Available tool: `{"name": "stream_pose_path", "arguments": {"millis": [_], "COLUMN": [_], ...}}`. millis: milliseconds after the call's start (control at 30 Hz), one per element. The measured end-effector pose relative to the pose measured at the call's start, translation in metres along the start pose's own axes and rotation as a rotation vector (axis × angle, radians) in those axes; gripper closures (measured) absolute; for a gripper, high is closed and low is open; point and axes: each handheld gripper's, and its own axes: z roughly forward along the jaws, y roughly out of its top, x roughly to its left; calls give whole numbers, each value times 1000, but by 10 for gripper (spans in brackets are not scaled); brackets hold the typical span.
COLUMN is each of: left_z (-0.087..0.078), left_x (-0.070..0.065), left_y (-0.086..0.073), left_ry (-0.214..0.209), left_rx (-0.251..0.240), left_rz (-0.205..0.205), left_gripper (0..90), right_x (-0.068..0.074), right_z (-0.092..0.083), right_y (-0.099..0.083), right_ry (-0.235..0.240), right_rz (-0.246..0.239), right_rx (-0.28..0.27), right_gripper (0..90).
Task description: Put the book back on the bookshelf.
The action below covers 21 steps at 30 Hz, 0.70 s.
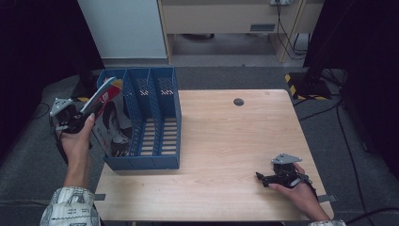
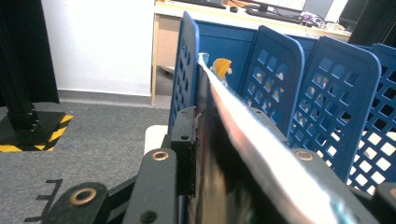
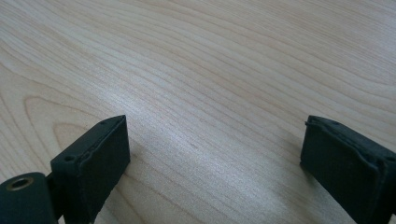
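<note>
The magazine (image 1: 109,117) leans in slot 1 of the blue file rack (image 1: 160,157), at the counter's (image 1: 226,141) left end. It's thin, floppy, glossy, so prob. slippery. Grab near the top edge. Left gripper (image 1: 87,117) jaws straddle it, loosened; right gripper (image 1: 263,179) jaws wide apart, holding nothing.

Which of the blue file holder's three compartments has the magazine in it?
The leftmost compartment in the high view, nearest the left gripper. The magazine leans in it, top edge between that gripper's fingers; the middle and right compartments look empty.
</note>
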Motion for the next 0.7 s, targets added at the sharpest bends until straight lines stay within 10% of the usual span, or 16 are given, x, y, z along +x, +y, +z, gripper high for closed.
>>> {"name": "stream_pose_path", "arguments": {"millis": [200, 700], "left_z": [2, -13], "left_x": [4, 7], "left_y": [-1, -5], "left_ry": [-3, -21], "left_rx": [0, -119], "left_rz": [-16, -33], "left_gripper": [845, 864], "right_x": [0, 0], "right_z": [0, 0], "right_y": [0, 0], "right_ry": [-1, -1], "right_rz": [2, 0], "right_rx": [-2, -1], "right_gripper": [84, 84]}}
